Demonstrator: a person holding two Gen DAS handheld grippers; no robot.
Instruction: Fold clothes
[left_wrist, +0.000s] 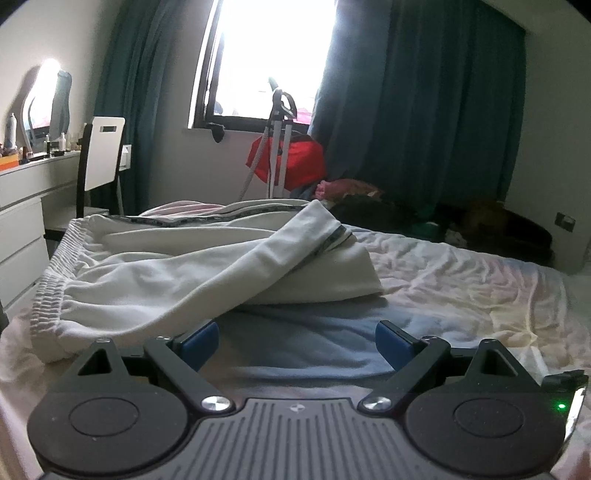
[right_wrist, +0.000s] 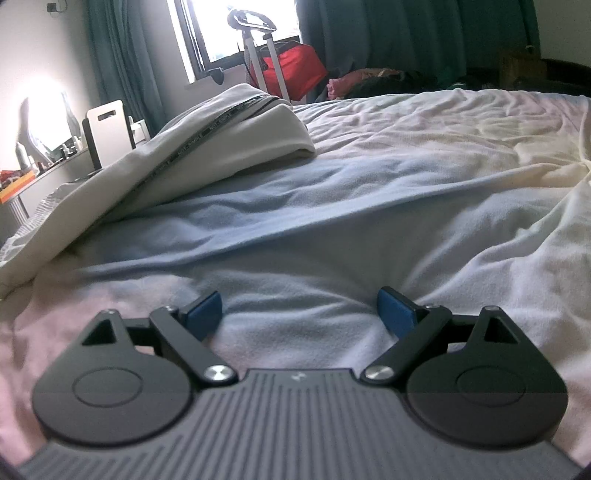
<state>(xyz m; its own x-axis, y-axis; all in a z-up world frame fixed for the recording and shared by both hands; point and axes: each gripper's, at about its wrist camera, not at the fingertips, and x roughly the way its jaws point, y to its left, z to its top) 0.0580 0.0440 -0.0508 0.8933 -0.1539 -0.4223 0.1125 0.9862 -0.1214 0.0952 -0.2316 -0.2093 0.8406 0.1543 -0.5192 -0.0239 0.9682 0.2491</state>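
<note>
Nearest, the left gripper (left_wrist: 297, 338) and right gripper (right_wrist: 300, 308) both stand with jaws spread wide, holding nothing, low over a pale blue garment (right_wrist: 295, 229) lying flat on the bed (right_wrist: 461, 147). Beyond, white trousers (left_wrist: 177, 273) lie partly folded, long axis running from the elastic waistband (left_wrist: 55, 280) at left toward the right. Lettering along the side stripe (right_wrist: 207, 129) is illegible.

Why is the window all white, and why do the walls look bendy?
In the left wrist view the window is blown out by daylight, so nothing outside shows, and the mirror glares too. The fisheye lens curves the curtain and darkens the corners. In the right wrist view the mirror is a bright blur, and the light blue garment looks soft near the lens.
</note>
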